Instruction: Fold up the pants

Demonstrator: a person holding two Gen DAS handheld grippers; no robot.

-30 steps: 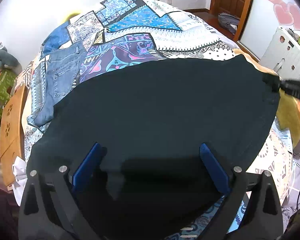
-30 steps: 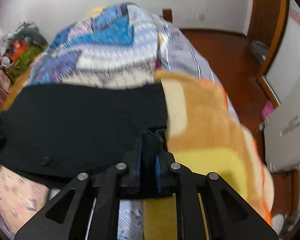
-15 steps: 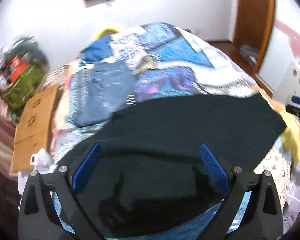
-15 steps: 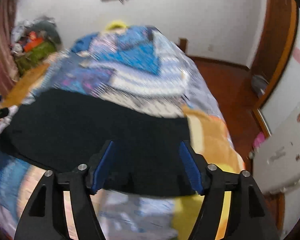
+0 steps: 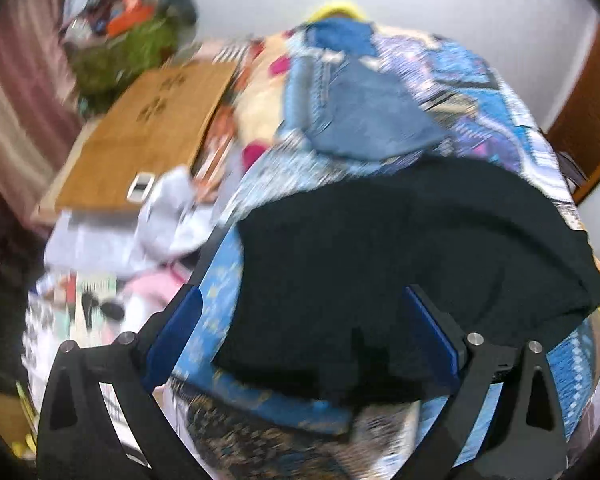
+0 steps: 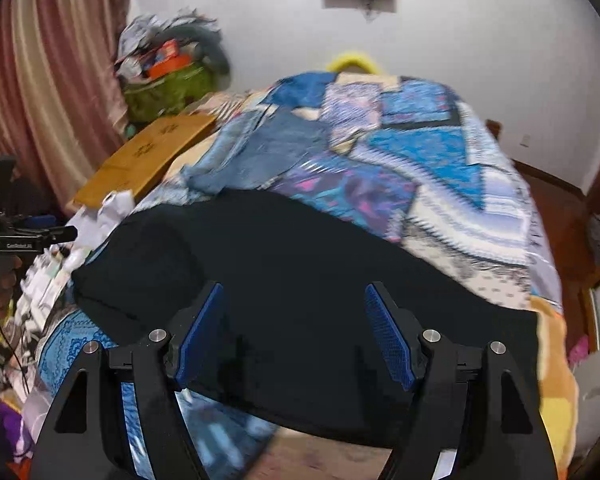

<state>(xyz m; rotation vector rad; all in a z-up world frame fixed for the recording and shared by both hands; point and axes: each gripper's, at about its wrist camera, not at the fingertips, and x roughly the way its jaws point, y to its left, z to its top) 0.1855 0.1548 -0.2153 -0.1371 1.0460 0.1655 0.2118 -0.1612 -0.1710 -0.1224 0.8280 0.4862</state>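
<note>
Left wrist view: the left gripper [image 5: 304, 334] has swung left off the black pants [image 5: 400, 264], tongs wide and empty, so that fold looks set on the bed [image 5: 496, 128].

Right wrist view: the right gripper [image 6: 296, 328] let go too, tongs spread wide above the pants [image 6: 292, 272], angled down.

The left gripper [image 5: 300, 332] is hovering with its 2 blue-padded fingers [image 5: 174, 334] spread wide, holding nothing, above the near edge of the black pants [image 5: 400, 264], which are lying flat across the patterned quilt [image 5: 500, 120]. Folded blue jeans [image 5: 364, 120] are lying just beyond them. A wooden board [image 5: 148, 136] is sitting at the bed's left side; the picture is blurred.
</note>
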